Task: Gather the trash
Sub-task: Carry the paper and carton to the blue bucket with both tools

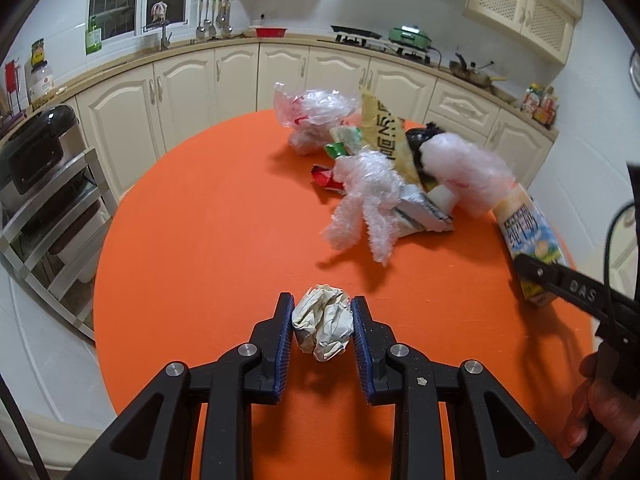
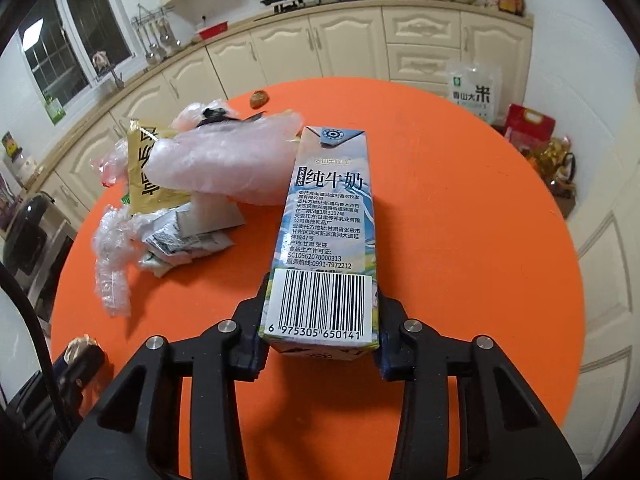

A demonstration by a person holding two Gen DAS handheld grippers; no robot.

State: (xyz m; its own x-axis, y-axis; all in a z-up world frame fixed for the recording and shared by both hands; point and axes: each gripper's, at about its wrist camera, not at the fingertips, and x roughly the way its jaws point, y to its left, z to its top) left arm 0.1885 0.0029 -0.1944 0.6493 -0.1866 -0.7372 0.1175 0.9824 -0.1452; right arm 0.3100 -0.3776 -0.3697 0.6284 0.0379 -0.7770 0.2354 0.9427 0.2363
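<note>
crumpled white paper, the paper ball (image 1: 323, 322), sits low in the middle of the left wrist view, squeezed between the blue pads of the left gripper (image 1: 323, 328), whose jaws are pressed in on both its sides; it seems to rest on or just above the orange counter (image 1: 208, 240). in the right wrist view the milk carton (image 2: 326, 240) lies lengthwise at centre frame, barcode end nearest the camera, and the right gripper (image 2: 320, 332) has its jaws against both long sides of that near end, so it looks clamped on the carton. the same carton shows at the right edge of the left wrist view, with a black finger of the right gripper across it. beyond both, toward the upper middle of the frames, lies the trash pile (image 1: 384, 168): pink crinkled plastic, a clear bag, a yellow printed pouch and flattened wrappers, all heaped and touching one another. the step in hand looks like the grasp itself, both pieces taken at once and neither clearly lifted yet. no bin or bag for the trash shows in either view, so the next move calls for raising both pieces clear of the counter, keeping the squeeze light on the soft paper and firm on the carton, then carrying them to wherever the collecting place is. the pile remains to be gathered.
</note>
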